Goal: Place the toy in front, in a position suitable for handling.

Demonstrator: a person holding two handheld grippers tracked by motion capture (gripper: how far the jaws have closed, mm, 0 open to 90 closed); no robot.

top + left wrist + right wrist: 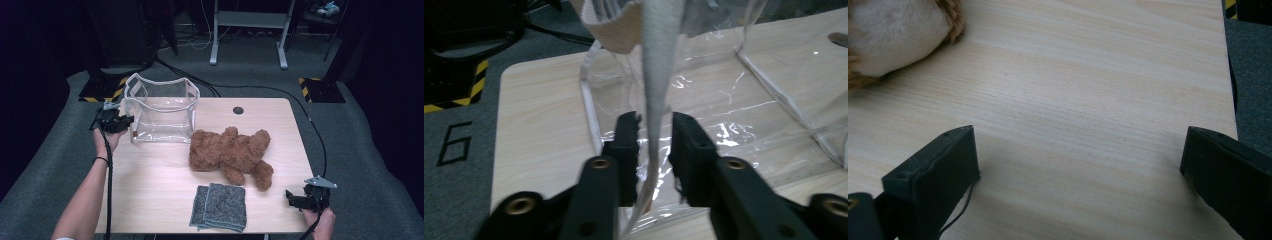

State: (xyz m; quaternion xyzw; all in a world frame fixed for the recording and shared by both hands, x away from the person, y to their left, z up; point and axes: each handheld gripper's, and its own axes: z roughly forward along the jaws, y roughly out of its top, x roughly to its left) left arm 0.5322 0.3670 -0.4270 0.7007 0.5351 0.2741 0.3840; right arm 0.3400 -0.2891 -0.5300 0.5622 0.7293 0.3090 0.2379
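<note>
1. The clear plastic bag (161, 110), boxy with white fabric trim, stands open at the desk's (150, 190) back left.
2. The left gripper (655, 131) pinches the bag's white trim (658, 75) on its left wall.
3. A brown plush bear (231, 152) lies beside the bag; folded grey towels (220, 207) lie nearer.
4. The right gripper (1078, 165) rests spread wide over bare wood.
</note>
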